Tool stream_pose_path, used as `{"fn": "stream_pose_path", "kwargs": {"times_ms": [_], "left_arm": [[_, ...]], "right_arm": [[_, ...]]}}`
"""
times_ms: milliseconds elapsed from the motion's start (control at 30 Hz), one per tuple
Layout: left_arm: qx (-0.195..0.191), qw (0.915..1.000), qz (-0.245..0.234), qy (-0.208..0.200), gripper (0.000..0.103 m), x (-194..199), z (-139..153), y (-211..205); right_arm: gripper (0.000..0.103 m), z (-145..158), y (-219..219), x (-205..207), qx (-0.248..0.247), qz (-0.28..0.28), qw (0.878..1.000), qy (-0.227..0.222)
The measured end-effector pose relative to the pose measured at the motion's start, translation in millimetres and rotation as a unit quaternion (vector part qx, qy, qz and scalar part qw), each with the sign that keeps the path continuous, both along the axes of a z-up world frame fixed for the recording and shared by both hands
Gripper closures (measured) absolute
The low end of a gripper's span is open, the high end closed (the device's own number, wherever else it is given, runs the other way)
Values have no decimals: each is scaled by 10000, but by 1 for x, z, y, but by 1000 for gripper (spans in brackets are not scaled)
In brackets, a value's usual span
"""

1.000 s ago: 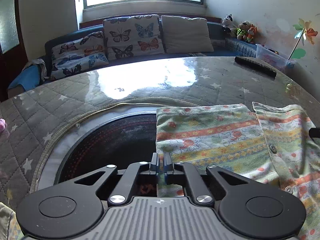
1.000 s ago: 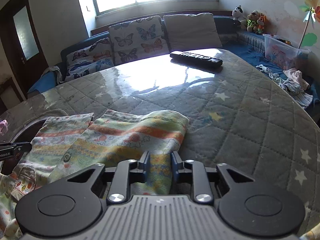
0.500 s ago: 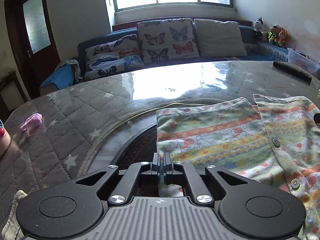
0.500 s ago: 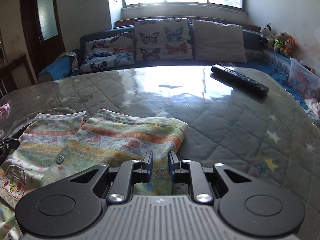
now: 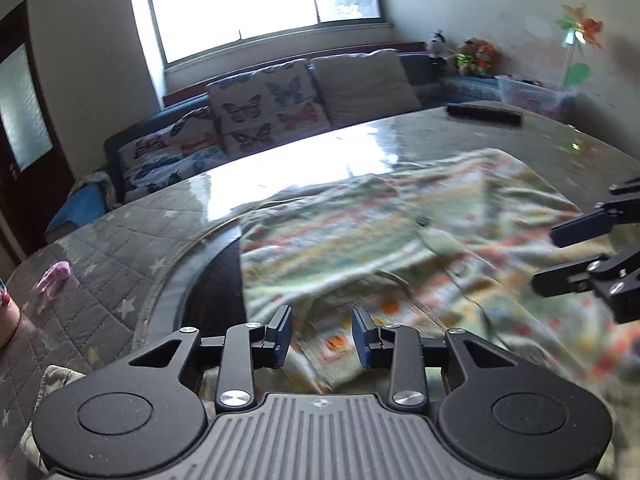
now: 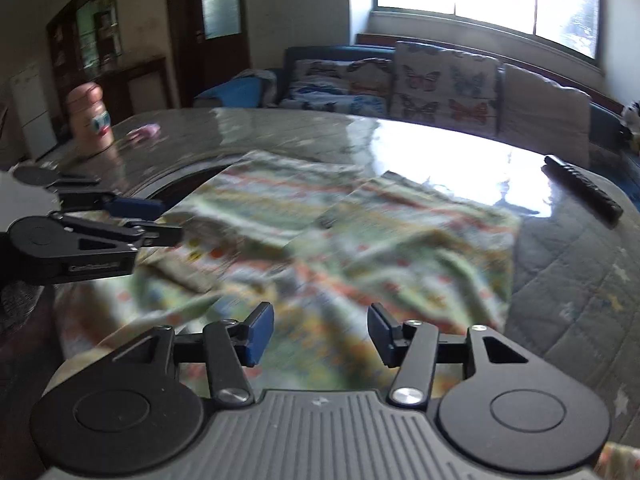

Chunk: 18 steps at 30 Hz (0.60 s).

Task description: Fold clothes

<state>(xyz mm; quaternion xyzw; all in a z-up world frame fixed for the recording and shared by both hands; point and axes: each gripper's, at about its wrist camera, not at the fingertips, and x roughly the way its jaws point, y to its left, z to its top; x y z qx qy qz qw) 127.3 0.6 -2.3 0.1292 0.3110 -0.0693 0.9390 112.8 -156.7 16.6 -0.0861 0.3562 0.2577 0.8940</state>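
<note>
Since a moment ago both of my jaws have let go of the striped garment point(image 5: 400, 232) and now stand wide apart, holding nothing. It lies spread on the quilted table point(image 5: 120, 248), partly over a dark round opening point(image 5: 216, 280). Soft, light, limp cloth, I judge; it will sag and slide, so I'd pinch hems or corners. My left gripper point(image 5: 322, 334) and right gripper point(image 6: 320, 334) hover over its near edge; a remote point(image 6: 580, 186) lies well apart.

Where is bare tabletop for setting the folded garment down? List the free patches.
Bare quilted table lies right of the garment, below the remote. A glossy strip runs behind the garment toward the sofa. The left edge near the pink bottle and pink scrap is crowded, as is the middle under both open claws.
</note>
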Motion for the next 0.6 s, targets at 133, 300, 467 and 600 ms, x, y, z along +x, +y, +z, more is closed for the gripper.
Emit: {"fn": "stream_pose_path", "kwargs": {"times_ms": [133,300,467,600], "left_arm": [[250,9990,-335,-149,62,-34,-6,-14],[391,9974,-526,-315,59,-70,-15,-21],[407,9966,-498,-506,58,-93,-17,-25],[233,9978,-437,-439,58,-104,-17,-22]], "right_arm": [[45,-5,7,-27,-134,173,9998,-18],[44,-4,7,-60,-343,239,9989,-193],[43,9,7,-71,-205,210,9989,-356],[43,10,15,-72,122,203,9992,-328]]}}
